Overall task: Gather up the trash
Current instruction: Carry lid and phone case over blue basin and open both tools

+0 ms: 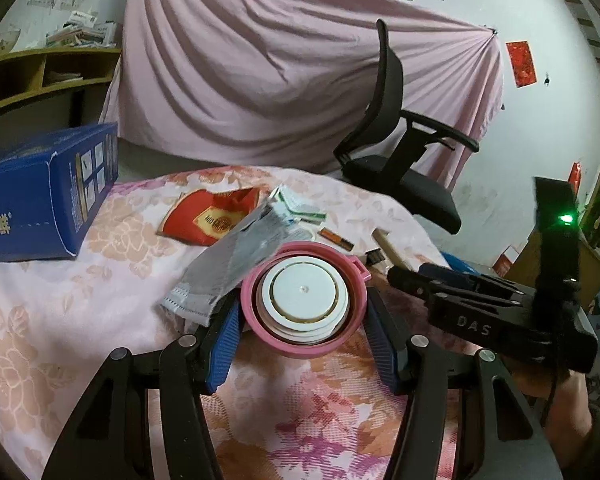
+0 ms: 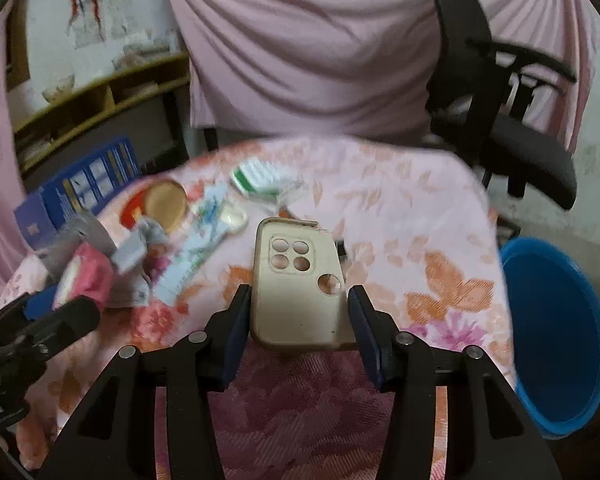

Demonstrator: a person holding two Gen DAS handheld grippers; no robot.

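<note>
My left gripper (image 1: 304,312) is shut on a pink lid with a white insert (image 1: 304,300), held just above the flowered tablecloth (image 1: 80,312). The lid also shows in the right wrist view (image 2: 86,276). My right gripper (image 2: 298,308) is shut on a beige phone case (image 2: 298,280), held above the table. The right gripper also shows in the left wrist view (image 1: 416,278). Loose trash lies behind: a grey packet (image 1: 236,264), a red packet (image 1: 212,218), a green-and-white wrapper (image 2: 260,178) and a pale blue wrapper (image 2: 198,246).
A blue bin (image 2: 556,332) stands off the table's right edge. A blue carton (image 1: 40,196) lies at the table's left. A black office chair (image 1: 400,148) stands behind the table. A round wooden disc (image 2: 166,202) and an orange lighter (image 1: 336,238) lie among the trash.
</note>
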